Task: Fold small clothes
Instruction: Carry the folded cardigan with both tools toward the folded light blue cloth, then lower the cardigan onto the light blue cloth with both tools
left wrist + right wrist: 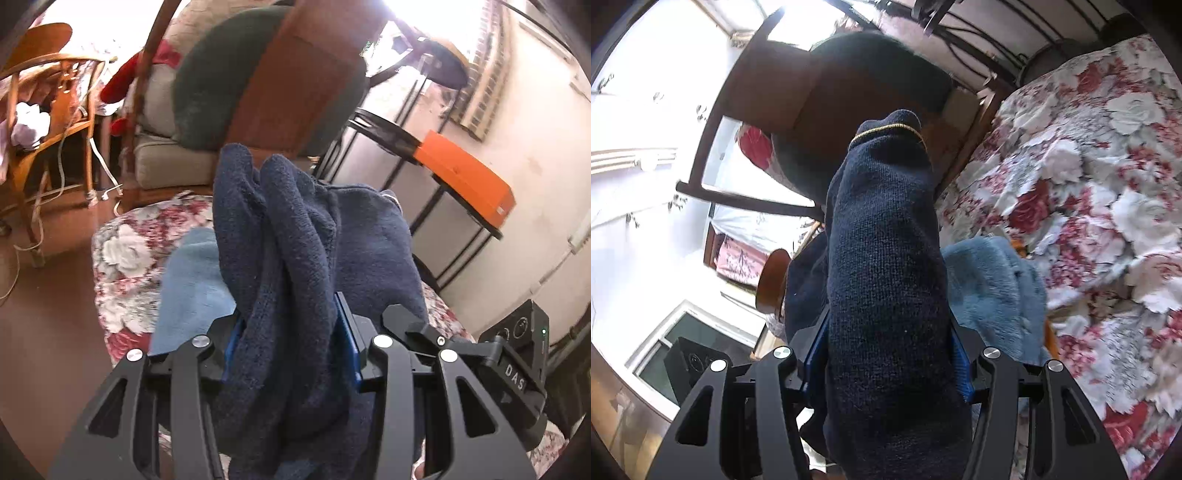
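A dark navy fleece garment is bunched between the blue pads of my left gripper, which is shut on it and holds it above the floral surface. My right gripper is shut on another part of the same navy garment, whose cuff with a thin yellow line sticks up past the fingers. A light blue fluffy cloth lies on the floral cover under the garment; it also shows in the right wrist view. The garment hides both sets of fingertips.
A floral cover spreads to the right. A brown chair with a dark cushion stands behind. An orange box rests on a black metal rack at right. A wooden chair stands at left. The right gripper's body is close at lower right.
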Tool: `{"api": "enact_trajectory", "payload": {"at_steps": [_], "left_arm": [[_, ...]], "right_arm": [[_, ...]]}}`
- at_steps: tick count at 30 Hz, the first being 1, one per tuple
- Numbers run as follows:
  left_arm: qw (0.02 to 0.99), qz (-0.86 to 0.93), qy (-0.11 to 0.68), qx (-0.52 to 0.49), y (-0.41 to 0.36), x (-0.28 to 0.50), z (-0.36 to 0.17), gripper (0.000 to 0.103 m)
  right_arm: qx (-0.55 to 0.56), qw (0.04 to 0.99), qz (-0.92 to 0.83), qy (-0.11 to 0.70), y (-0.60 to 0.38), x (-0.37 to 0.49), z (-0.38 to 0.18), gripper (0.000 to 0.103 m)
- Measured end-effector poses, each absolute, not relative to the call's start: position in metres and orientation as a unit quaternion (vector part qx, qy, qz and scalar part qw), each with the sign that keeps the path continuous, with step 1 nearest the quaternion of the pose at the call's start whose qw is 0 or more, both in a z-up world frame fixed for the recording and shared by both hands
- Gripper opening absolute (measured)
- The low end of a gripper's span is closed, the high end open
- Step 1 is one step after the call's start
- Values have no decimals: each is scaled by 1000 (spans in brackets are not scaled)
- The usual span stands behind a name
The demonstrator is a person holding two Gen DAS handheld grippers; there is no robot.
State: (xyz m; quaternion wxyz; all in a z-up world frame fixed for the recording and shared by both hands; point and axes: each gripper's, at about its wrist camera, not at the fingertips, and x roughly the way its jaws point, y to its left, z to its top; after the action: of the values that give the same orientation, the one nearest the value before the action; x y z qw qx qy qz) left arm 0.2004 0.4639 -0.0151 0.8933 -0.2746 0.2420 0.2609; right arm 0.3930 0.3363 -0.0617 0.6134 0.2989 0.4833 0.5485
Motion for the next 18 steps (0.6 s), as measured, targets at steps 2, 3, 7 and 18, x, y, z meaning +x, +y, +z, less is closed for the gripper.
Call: {"api": "enact_trajectory", "payload": {"at_steps": [2, 3, 7, 18], "left_arm": [[890, 268, 240, -282, 475, 196, -19, 42], [887, 271, 239, -288, 481, 194, -21, 42], [878, 279, 245, -301, 500, 193, -36, 42], [804, 337, 370, -321, 552, 216, -122, 99]], "right_arm": [[299, 605, 552, 489, 348, 394, -67, 56], [295, 604, 555, 490, 355, 393, -69, 56], [282, 606, 553, 497, 373, 395, -81, 56], [225, 632, 488, 559, 391, 403, -147, 59]]}}
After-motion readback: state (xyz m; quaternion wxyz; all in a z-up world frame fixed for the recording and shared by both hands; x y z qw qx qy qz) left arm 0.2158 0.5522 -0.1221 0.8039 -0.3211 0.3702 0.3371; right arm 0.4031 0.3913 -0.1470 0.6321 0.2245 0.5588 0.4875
